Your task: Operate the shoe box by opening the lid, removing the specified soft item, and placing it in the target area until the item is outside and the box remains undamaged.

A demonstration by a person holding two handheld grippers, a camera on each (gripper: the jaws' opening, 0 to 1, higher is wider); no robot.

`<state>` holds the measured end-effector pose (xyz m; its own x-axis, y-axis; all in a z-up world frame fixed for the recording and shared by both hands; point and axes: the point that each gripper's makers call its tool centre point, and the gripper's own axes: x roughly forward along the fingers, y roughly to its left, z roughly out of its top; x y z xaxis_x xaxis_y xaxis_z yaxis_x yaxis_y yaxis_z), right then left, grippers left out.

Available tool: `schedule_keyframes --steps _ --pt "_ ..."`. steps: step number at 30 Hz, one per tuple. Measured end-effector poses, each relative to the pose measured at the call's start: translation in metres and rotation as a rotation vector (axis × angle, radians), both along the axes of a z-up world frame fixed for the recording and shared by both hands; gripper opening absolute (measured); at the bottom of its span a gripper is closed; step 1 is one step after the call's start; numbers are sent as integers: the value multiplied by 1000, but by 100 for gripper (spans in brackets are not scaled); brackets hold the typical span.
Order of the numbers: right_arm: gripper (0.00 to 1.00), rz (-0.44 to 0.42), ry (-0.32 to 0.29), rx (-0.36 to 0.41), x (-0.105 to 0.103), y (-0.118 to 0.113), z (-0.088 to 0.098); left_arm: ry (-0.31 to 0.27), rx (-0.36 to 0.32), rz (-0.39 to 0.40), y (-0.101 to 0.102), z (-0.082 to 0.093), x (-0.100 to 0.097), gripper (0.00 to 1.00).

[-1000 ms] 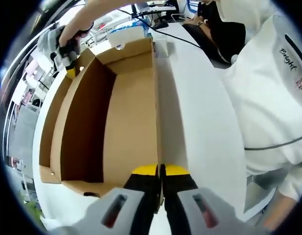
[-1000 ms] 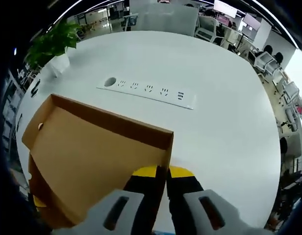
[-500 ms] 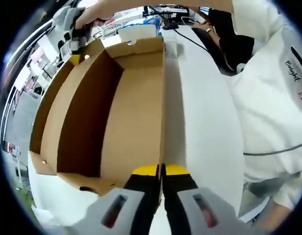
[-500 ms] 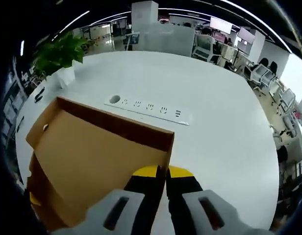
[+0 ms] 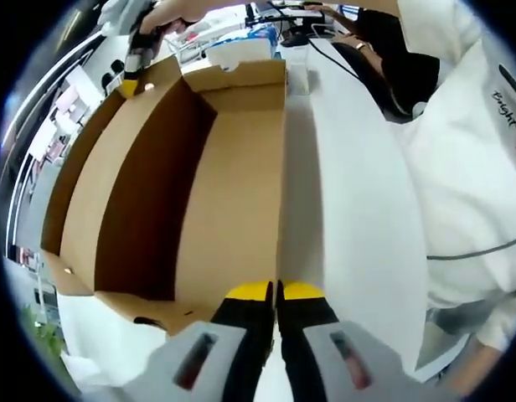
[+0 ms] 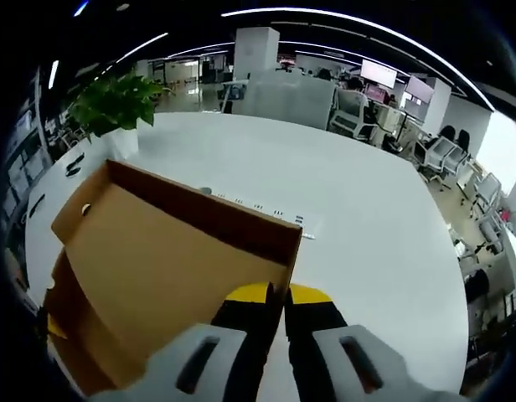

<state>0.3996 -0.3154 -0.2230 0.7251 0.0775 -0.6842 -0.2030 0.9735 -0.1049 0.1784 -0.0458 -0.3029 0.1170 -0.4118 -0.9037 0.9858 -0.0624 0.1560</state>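
The brown cardboard shoe box lid (image 5: pixel 224 193) is held up with its hollow inside facing the left gripper view. My left gripper (image 5: pixel 275 290) is shut on the lid's near edge. At the lid's far left corner the right gripper (image 5: pixel 129 82) pinches the rim, with a hand above it. In the right gripper view my right gripper (image 6: pixel 285 292) is shut on the lid (image 6: pixel 157 268) at its corner, and the lid slopes down to the left. No soft item is visible inside the lid.
Below lies a white table (image 6: pixel 367 226) with a built-in power strip (image 6: pixel 266 209) partly behind the lid. A potted plant (image 6: pixel 116 105) stands at the table's far left. A person in white (image 5: pixel 472 176) is close on the right, and cables (image 5: pixel 329 54) run along the table's far end.
The lid has risen and tilted between both grippers. In the right gripper view it now covers most of the power strip. Both grippers have kept their hold.
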Motion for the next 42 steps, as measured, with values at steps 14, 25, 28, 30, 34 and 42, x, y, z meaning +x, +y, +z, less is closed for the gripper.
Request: schedule_keyframes --steps 14,25,28,30,34,42 --pt "5 69 -237 -132 0 9 45 21 -18 28 -2 1 3 2" --pt "4 49 -326 -58 -25 5 55 7 -19 50 -2 1 8 5" --pt "3 61 -386 -50 -35 6 64 2 -13 43 -1 1 8 5" --pt "3 61 -402 -39 -41 6 66 -2 -11 42 -2 1 8 5" --pt "2 61 -442 -30 -47 4 68 -10 -16 35 -1 1 8 5" --pt "2 52 -575 -80 -77 11 77 -2 -28 40 -2 2 9 5"
